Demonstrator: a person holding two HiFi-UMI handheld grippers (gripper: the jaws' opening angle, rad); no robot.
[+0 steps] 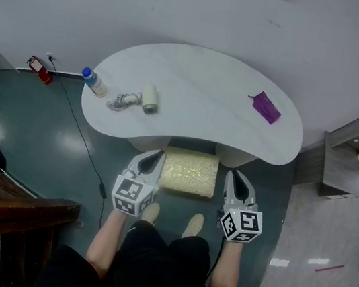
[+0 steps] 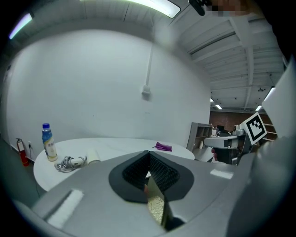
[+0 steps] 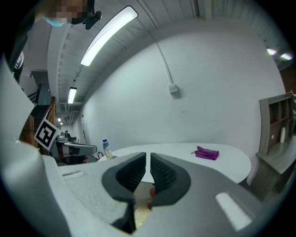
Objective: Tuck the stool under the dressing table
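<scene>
Under the near edge of the table point(image 1: 195, 87) the stool point(image 1: 189, 172) stands partly tucked in, its yellow seat half showing in front of the person's feet. So the main part of the task looks done, and what remains is perhaps one more push inward. The left gripper point(image 1: 154, 158) has its jaws pressed together on nothing, and the right gripper point(image 1: 236, 180) is all but closed, with only a thin slit and nothing in it. Both hang beside the stool without holding it.
</scene>
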